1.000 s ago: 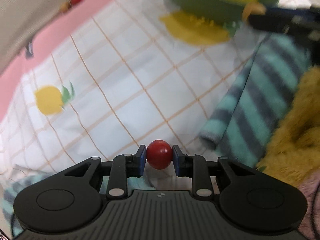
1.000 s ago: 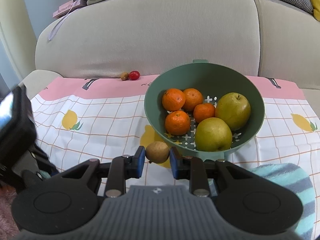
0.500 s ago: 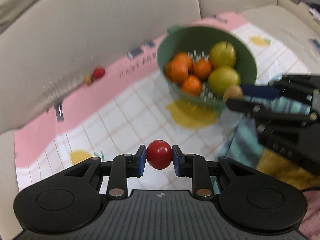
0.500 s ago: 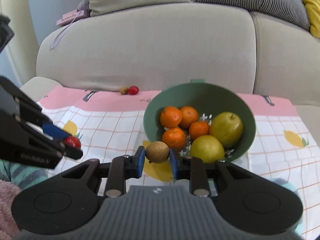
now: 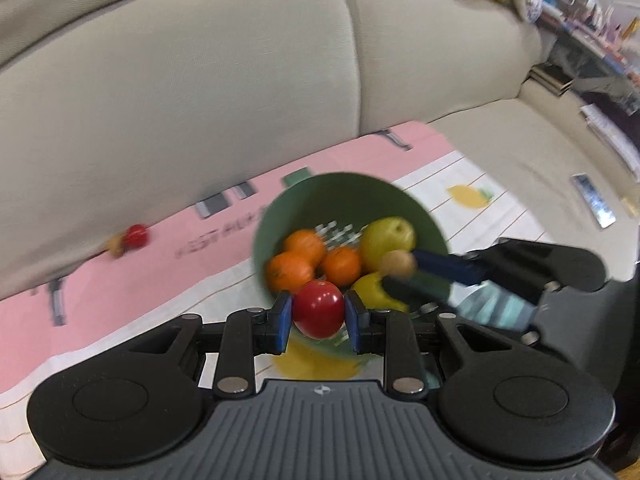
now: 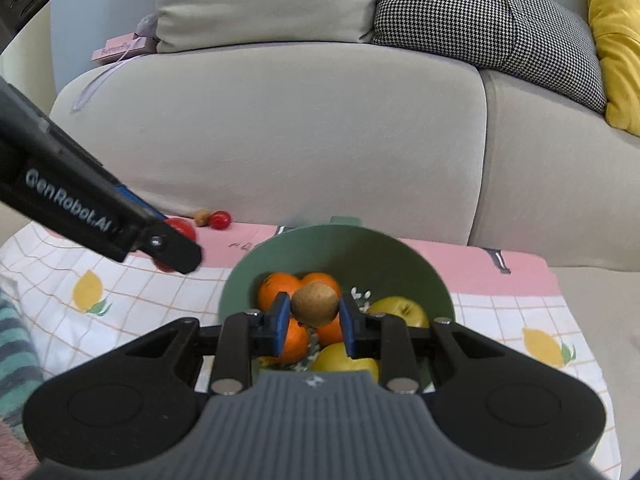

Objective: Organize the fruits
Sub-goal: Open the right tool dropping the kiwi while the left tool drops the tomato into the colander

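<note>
Lettering reading "GenRobot.AI" runs white along the left gripper's (image 6: 176, 246) black finger in the right wrist view, and a pink box (image 6: 118, 49) on the sofa back says "Butterfly". The left gripper pinches a red cherry tomato (image 5: 319, 309) between its blue pads; the right gripper (image 6: 314, 314) squeezes a small brown fruit (image 6: 314, 305). A second ago the left view showed mostly checked cloth (image 5: 120, 300); now the green bowl (image 5: 344, 196) fills its centre. Both held fruits now hang over the bowl's near rim, above the oranges (image 6: 276, 290) and yellow-green pears (image 5: 387, 236). Two more small fruits (image 6: 212, 219) lie by the sofa back.
</note>
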Demonstrator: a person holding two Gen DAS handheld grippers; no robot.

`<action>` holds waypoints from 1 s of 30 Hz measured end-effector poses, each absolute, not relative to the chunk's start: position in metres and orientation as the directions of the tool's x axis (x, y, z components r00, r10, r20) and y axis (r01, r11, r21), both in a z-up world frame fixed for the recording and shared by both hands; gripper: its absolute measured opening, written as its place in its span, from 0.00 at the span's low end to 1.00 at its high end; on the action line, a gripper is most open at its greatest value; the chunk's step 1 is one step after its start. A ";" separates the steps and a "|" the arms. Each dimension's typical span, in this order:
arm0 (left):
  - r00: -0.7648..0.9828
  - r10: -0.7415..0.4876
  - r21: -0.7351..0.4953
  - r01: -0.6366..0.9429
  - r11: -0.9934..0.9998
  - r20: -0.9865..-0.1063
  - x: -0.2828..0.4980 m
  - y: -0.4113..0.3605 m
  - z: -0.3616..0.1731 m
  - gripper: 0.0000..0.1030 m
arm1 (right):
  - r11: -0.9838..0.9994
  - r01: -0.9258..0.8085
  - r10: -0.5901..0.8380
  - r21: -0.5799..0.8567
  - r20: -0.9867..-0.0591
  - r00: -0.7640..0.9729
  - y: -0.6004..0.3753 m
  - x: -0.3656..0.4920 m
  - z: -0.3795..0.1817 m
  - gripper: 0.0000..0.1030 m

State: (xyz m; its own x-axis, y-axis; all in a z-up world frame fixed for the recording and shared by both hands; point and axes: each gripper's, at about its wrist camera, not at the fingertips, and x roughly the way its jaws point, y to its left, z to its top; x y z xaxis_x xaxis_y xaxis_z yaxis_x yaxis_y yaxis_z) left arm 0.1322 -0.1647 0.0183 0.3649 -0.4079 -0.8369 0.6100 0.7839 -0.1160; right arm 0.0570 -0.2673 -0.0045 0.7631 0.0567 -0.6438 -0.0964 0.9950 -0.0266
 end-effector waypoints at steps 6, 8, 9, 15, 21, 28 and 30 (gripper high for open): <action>0.266 -0.420 -0.198 0.589 0.783 -0.868 0.156 -0.178 -0.013 0.29 | 0.981 -0.173 0.068 -0.090 -0.673 0.736 -0.263 0.077 -0.021 0.22; 0.227 -0.415 -0.227 0.568 0.792 -0.881 0.165 -0.180 -0.024 0.29 | 0.974 -0.206 0.080 -0.096 -0.703 0.707 -0.262 0.084 -0.029 0.22; 0.211 -0.414 -0.237 0.561 0.793 -0.886 0.167 -0.179 -0.028 0.29 | 0.971 -0.219 0.086 -0.095 -0.718 0.691 -0.262 0.087 -0.032 0.22; 0.158 -0.373 -0.233 0.550 0.802 -0.914 0.180 -0.184 -0.046 0.29 | 0.968 -0.250 0.153 0.003 -0.800 0.580 -0.264 0.104 -0.048 0.22; 0.139 -0.339 -0.211 0.554 0.805 -0.931 0.184 -0.187 -0.059 0.29 | 0.966 -0.259 0.146 -0.003 -0.821 0.552 -0.260 0.105 -0.056 0.22; 0.127 -0.329 -0.207 0.559 0.803 -0.936 0.187 -0.188 -0.067 0.30 | 0.958 -0.286 0.147 -0.015 -0.831 0.536 -0.252 0.102 -0.062 0.23; 0.129 -0.326 -0.202 0.561 0.803 -0.936 0.187 -0.187 -0.067 0.30 | 0.958 -0.287 0.148 -0.014 -0.833 0.533 -0.251 0.101 -0.062 0.22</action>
State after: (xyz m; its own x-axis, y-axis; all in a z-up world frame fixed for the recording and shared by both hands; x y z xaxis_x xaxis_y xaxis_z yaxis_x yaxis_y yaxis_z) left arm 0.1868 -0.1870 -0.0671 0.1291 -0.3262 -0.9364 0.5609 0.8028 -0.2024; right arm 0.1010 -0.2514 -0.0617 0.5330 0.1477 -0.8331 -0.2871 0.9578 -0.0139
